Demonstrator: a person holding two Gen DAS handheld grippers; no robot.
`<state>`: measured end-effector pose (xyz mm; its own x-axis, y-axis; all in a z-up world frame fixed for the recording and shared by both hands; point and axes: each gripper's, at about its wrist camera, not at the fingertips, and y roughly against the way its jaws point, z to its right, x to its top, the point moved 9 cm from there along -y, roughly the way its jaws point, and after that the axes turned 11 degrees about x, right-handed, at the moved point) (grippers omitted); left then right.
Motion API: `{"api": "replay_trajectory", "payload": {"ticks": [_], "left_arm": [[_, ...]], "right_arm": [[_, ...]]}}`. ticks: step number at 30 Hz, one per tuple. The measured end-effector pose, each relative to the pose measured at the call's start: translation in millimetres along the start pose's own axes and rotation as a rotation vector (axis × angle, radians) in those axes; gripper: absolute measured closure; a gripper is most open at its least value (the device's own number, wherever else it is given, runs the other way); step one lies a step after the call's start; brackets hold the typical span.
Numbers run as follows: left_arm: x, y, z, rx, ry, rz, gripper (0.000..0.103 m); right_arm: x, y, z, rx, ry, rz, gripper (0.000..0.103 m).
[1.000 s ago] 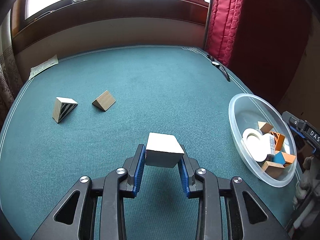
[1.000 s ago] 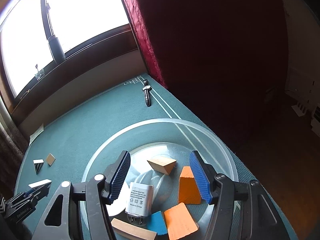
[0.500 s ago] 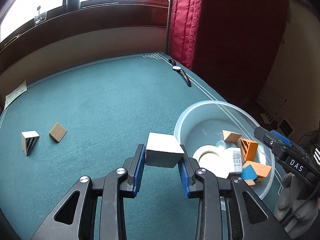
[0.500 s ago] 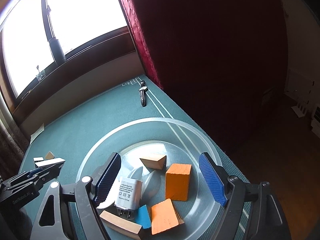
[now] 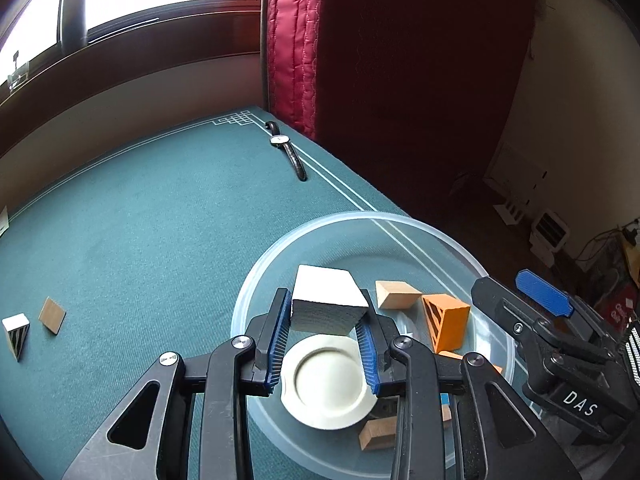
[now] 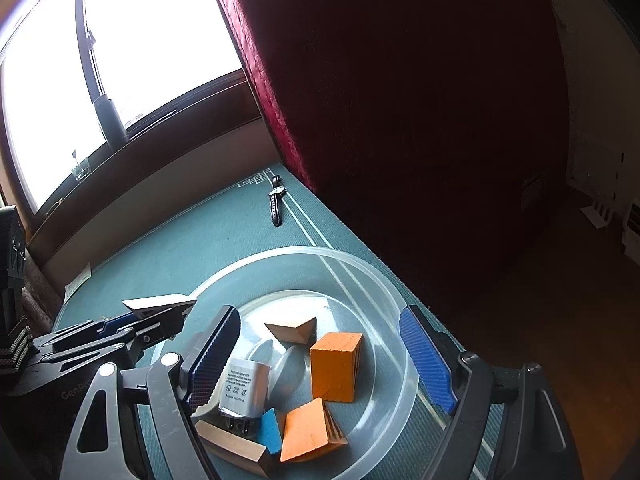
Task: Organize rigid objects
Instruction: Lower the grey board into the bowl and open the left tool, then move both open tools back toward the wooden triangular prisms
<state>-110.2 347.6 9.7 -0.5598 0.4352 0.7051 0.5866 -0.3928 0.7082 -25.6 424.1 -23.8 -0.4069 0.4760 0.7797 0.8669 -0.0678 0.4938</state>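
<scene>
My left gripper (image 5: 324, 299) is shut on a white block (image 5: 328, 300) and holds it above the near-left part of a clear plastic bowl (image 5: 360, 217). In the bowl lie an orange striped block (image 5: 446, 320), a wooden wedge (image 5: 396, 294), a round white lid (image 5: 324, 384), a white power adapter (image 6: 244, 388) and a blue block (image 6: 270, 428). My right gripper (image 6: 320, 314) hovers open over the bowl (image 6: 320, 250) with nothing between its pads. In the right wrist view the left gripper (image 6: 160, 314) and its white block (image 6: 160, 303) reach in from the left.
On the green table (image 5: 160, 220), a black-striped triangular block (image 5: 16, 334) and a small wooden block (image 5: 52, 314) lie at the far left. A wristwatch (image 5: 286, 150) lies near the back right corner. The table's right edge runs just beyond the bowl, beside a red curtain (image 5: 296, 40).
My left gripper has carried the white block rightward from the open table to above the bowl. My right gripper's jaws have spread wider over the bowl.
</scene>
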Motion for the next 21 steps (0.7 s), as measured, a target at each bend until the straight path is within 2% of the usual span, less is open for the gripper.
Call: {"api": "replay_trajectory", "payload": {"ticks": [4, 6, 8, 12, 21], "left_arm": [[5.2, -1.6, 13.1, -0.022, -0.007, -0.001, 0.067], [5.5, -2.0, 14.4, -0.032, 0.002, -0.007, 0.039], [6.0, 0.0, 9.6, -0.014, 0.022, 0.007, 0.033], [2.2, 0.5, -1.3, 0.003, 0.044, -0.004, 0.032], [-8.6, 1.2, -37.4, 0.100, 0.091, 0.003, 0.023]], "right_arm": [[3.3, 1.7, 6.7, -0.009, -0.016, 0.009, 0.018], [4.7, 3.3, 10.0, -0.018, -0.027, 0.015, 0.017], [6.3, 4.7, 12.8, -0.025, -0.037, 0.023, 0.014], [6.3, 3.3, 12.4, -0.029, -0.039, 0.026, 0.013], [0.1, -2.5, 7.0, -0.031, -0.018, 0.012, 0.010]]}}
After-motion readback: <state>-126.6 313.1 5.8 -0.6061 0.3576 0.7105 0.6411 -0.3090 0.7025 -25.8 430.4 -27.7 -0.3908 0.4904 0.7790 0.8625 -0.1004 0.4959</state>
